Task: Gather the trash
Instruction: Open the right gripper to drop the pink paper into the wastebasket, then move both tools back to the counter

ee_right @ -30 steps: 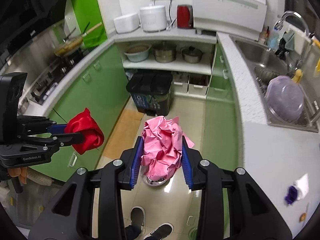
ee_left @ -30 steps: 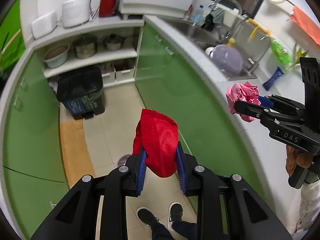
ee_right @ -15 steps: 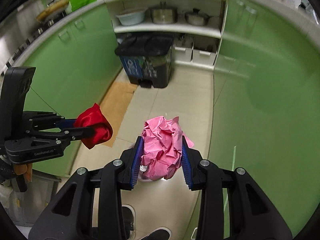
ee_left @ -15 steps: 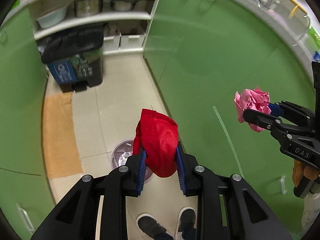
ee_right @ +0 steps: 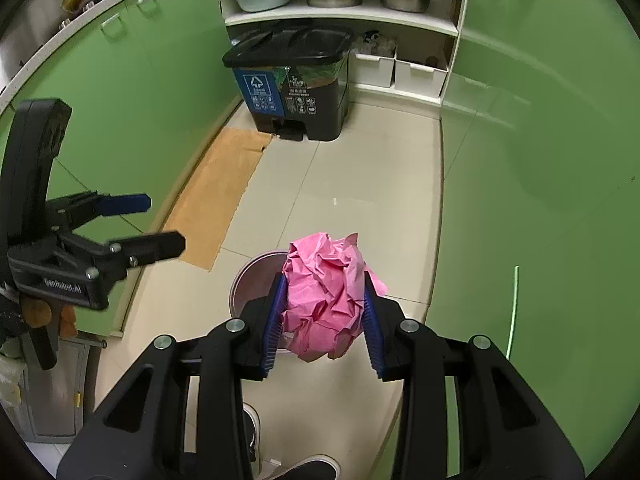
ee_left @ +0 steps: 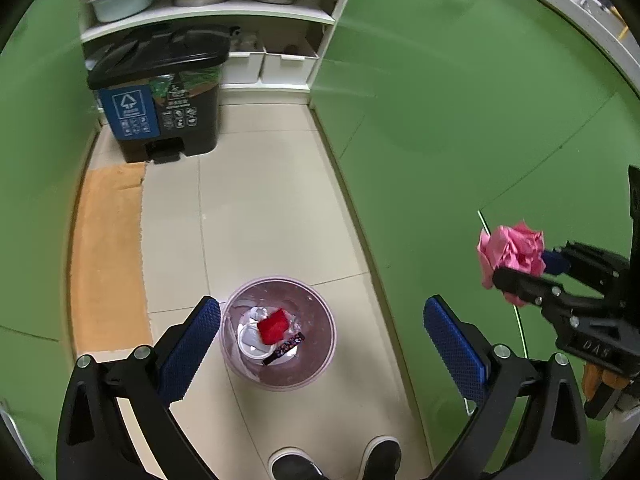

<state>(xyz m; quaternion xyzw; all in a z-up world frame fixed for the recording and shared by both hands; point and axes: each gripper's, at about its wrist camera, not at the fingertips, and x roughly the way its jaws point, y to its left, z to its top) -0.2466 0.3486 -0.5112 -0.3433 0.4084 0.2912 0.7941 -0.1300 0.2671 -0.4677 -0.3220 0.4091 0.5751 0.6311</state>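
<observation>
red cloth point(ee_left: 273, 325) now in bin point(ee_left: 325, 344), left tool point(ee_left: 320, 336) agape

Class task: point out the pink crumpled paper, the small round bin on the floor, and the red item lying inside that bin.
pink crumpled paper point(ee_right: 325, 298): right wrist view, middle of the wad.
small round bin point(ee_left: 326, 344): left wrist view, right-hand wall.
red item point(ee_left: 273, 326): left wrist view, centre of its top face.

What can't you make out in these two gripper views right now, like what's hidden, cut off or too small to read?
- Small bin, right wrist view: the pink paper ball and the right gripper cover most of it, contents unseen.
- Dark wrapper in the bin, left wrist view: print too small to read.
- Pedal bin labels: too small in both views.
- Person's shoes: cut by the bottom edge.
</observation>
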